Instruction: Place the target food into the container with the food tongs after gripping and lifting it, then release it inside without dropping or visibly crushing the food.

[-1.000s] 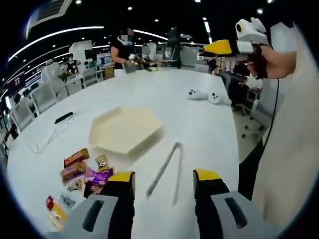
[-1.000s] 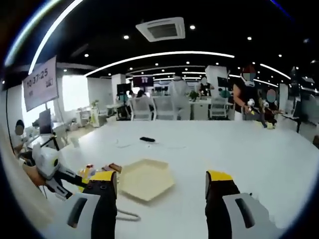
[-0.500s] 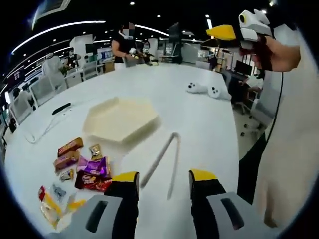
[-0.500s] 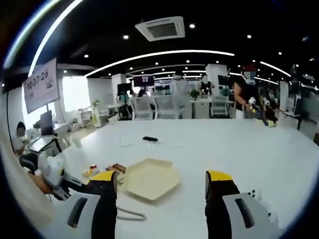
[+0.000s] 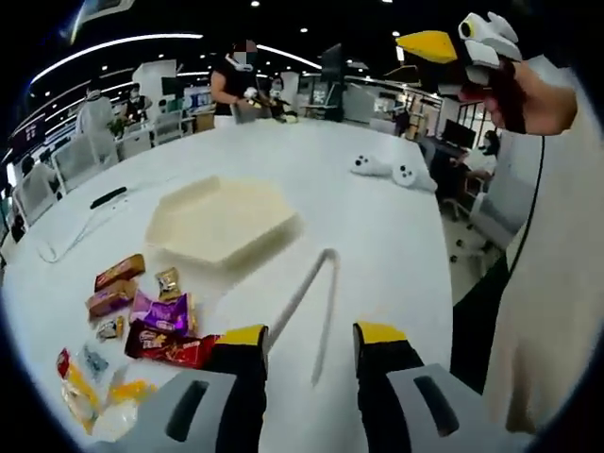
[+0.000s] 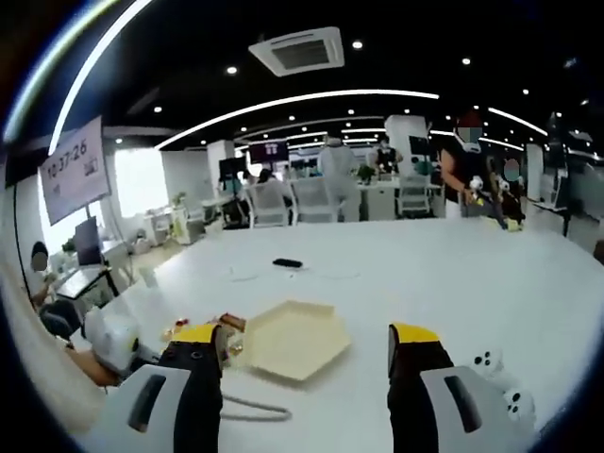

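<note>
Metal food tongs lie on the white table, their two arms spreading toward me, just ahead of my open left gripper. Several wrapped snacks lie to the left: brown bars, a purple packet, a red packet. A cream hexagonal tray sits empty beyond them and also appears as the tray in the right gripper view. My right gripper hangs open high above the table, holding nothing. A hand carries that right gripper at the top right of the left gripper view.
Two white controllers rest on the far right of the table, and a black remote with a thin cable lies at the far left. People stand at the table's far end. The table edge drops off on the right, near my body.
The left gripper's camera has dropped lower and closer to the tongs and snacks, and its jaws stand slightly narrower. The right gripper's camera has shifted a little. Nothing on the table has moved.
</note>
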Tool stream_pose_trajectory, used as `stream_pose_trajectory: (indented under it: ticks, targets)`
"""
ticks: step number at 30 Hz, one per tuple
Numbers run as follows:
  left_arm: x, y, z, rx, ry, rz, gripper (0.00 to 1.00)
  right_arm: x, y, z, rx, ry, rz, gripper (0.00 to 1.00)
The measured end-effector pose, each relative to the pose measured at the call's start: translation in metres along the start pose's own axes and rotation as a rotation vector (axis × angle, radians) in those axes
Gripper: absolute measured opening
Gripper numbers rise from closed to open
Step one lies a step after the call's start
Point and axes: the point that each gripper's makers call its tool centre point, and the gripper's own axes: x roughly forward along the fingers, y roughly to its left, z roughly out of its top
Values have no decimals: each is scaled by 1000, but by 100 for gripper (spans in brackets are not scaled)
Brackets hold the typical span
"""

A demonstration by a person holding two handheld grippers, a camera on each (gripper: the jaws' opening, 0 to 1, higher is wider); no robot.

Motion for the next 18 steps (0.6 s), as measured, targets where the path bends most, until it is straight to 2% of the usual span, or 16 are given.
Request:
stream_pose_trajectory:
  ticks: [9,18]
  targets:
    - [5,0,2,26,12,-23,32,-13,1,-11,7,8,-30,71]
    - [3,-4,-7,41,29,-21,30,-17,3,-19,11,28,-33,71]
